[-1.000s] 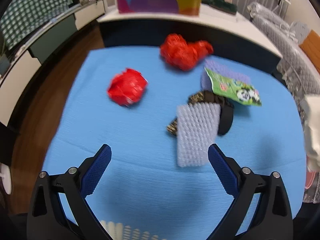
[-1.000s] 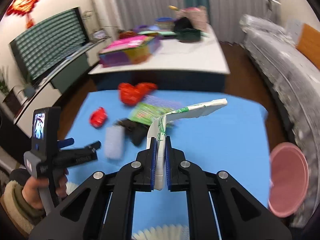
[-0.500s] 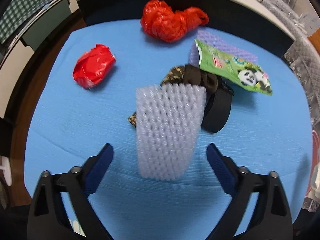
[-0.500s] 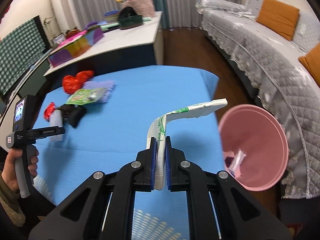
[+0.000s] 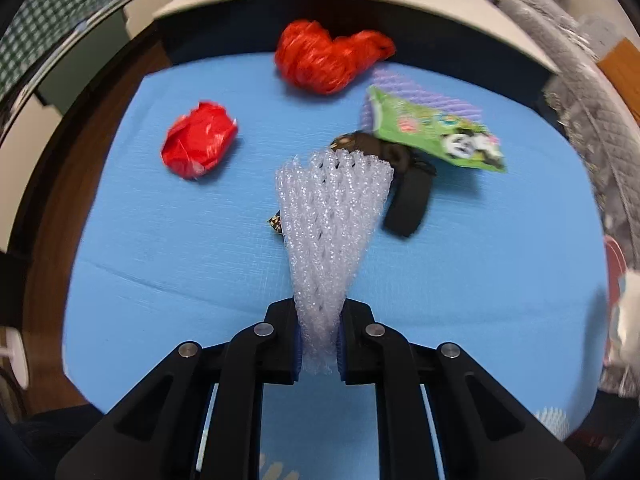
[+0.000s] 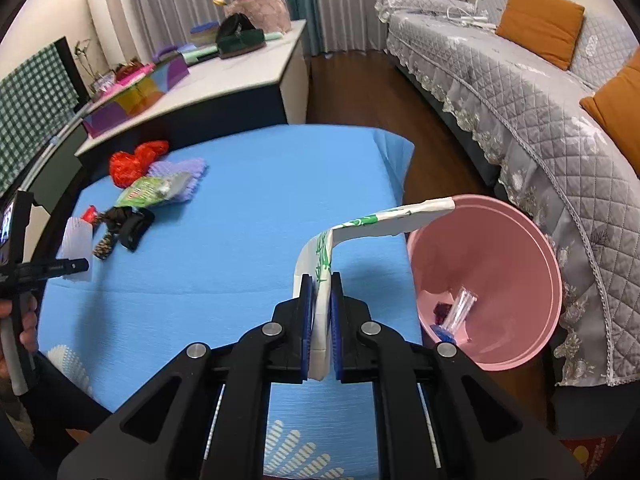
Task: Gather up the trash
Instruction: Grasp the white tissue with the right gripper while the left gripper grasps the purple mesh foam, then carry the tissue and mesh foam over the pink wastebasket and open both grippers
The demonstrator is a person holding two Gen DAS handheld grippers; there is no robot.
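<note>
Both hand-held grippers angled down: left (image 5: 319, 346) just clamped, right (image 6: 320, 326) pinched tight.

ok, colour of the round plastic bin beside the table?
Pink; the round plastic bin shows best in the right wrist view.

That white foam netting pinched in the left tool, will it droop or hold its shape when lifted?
The foam net sleeve looks soft: it bunches narrow where the left tool has just closed on it, then fans out. It probably weighs little and may spring back once released.
</note>
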